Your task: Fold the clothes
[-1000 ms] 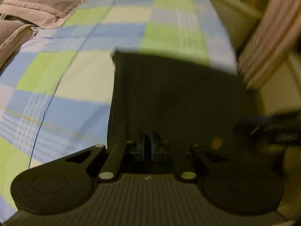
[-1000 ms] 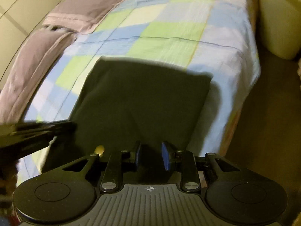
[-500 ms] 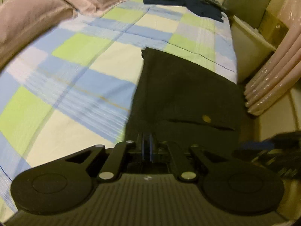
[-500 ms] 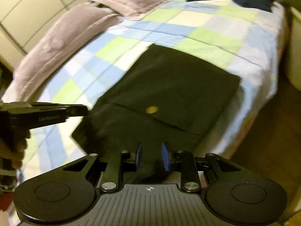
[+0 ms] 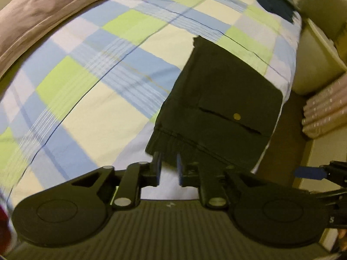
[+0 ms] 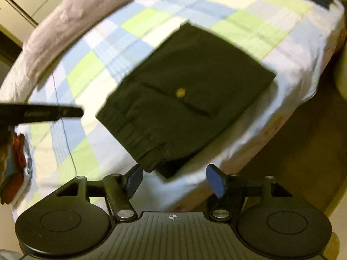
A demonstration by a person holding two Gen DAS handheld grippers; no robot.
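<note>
Bedsheet (image 5: 91,82) in blue, green and cream checks fills both my views, with a mauve pillow (image 6: 71,19) along its far edge. Near the mattress corner lies the folded dark trousers (image 6: 190,86), flat, waistband toward me, a small yellow button (image 6: 180,92) on the pocket flap. More dark clothes (image 5: 271,0) sit at the far end. My left gripper (image 5: 168,169) stands slightly parted just short of the waistband, holding nothing. My right gripper (image 6: 174,181) gapes wide, empty, just short of the trousers.
</note>
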